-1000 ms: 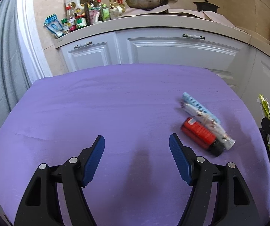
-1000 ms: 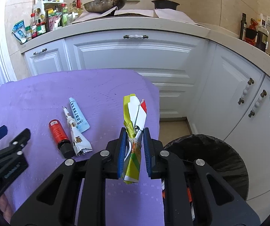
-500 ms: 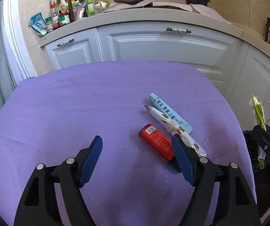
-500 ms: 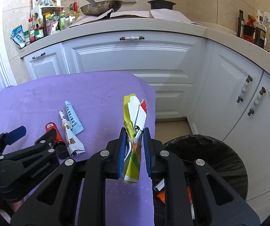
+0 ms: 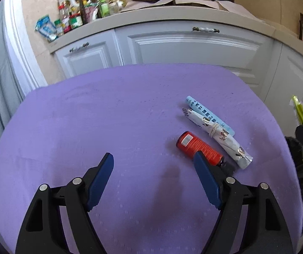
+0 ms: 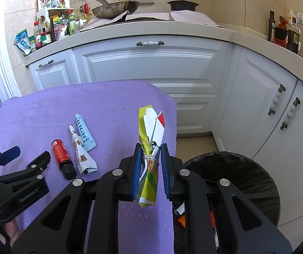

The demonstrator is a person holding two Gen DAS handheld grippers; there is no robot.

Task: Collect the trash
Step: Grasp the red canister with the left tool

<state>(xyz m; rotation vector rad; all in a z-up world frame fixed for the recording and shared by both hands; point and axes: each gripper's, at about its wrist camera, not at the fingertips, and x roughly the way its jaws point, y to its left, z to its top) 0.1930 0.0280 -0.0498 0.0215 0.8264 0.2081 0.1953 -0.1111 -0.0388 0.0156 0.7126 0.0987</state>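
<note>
Three pieces of trash lie on the purple table cloth [image 5: 109,116]: a red tube with a black cap [image 5: 200,148], a white rolled wrapper [image 5: 219,135] and a light blue tube [image 5: 208,114]. My left gripper [image 5: 153,180] is open and empty, its right finger just in front of the red tube. My right gripper [image 6: 150,165] holds a folded yellow-green wrapper [image 6: 151,139] tied with string, its jaws slightly apart around it, beside the bin [image 6: 246,173]. The three items also show in the right wrist view: red tube [image 6: 61,154], white wrapper [image 6: 81,150], blue tube [image 6: 84,135].
A black-lined trash bin holding some trash stands on the floor right of the table. White kitchen cabinets [image 6: 151,63] run behind and to the right. The counter holds bottles [image 6: 52,27], a pan [image 6: 117,8] and a pot [image 6: 182,5].
My left gripper has swung back and forth near the red tube and now sits just left of it. My right gripper's jaws have opened slightly around the wrapper.
</note>
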